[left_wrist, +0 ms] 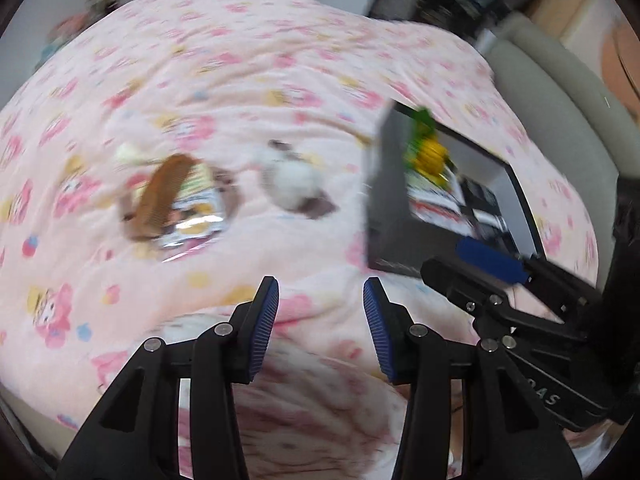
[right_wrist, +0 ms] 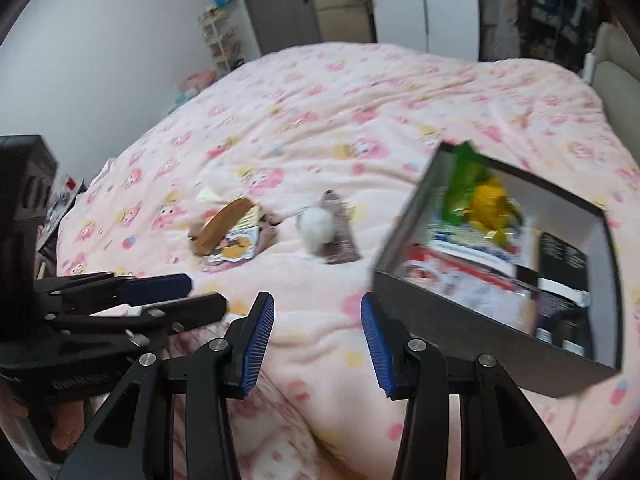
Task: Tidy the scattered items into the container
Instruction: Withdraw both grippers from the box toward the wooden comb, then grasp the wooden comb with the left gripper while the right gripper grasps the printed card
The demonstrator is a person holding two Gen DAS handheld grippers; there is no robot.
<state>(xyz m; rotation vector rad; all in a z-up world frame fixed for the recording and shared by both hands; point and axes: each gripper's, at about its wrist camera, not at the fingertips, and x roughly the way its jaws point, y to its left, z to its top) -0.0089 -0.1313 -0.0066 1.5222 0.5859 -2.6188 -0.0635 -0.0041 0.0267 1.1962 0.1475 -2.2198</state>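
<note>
A dark grey open box (left_wrist: 386, 208) (right_wrist: 460, 320) lies on the pink bedspread at the right. It holds a green and yellow packet (left_wrist: 424, 152) (right_wrist: 484, 196) and other printed packs. Left of it lie a white fluffy toy on a grey-brown piece (left_wrist: 290, 184) (right_wrist: 318, 226), a brown comb (left_wrist: 160, 192) (right_wrist: 224, 224) and a snack packet (left_wrist: 196, 220) (right_wrist: 236, 248) under the comb. My left gripper (left_wrist: 322, 292) (right_wrist: 206, 292) hovers open over bare bedspread, nothing between its fingers. My right gripper (right_wrist: 318, 300) (left_wrist: 442, 256) is open and empty beside the box's near corner.
The pink patterned bedspread (right_wrist: 360, 112) covers the whole bed. A grey padded headboard (left_wrist: 560, 92) runs along the right. A wall, a door and a shelf rack (right_wrist: 224, 40) stand beyond the far side. A dark bedside unit (right_wrist: 24, 184) is at the left edge.
</note>
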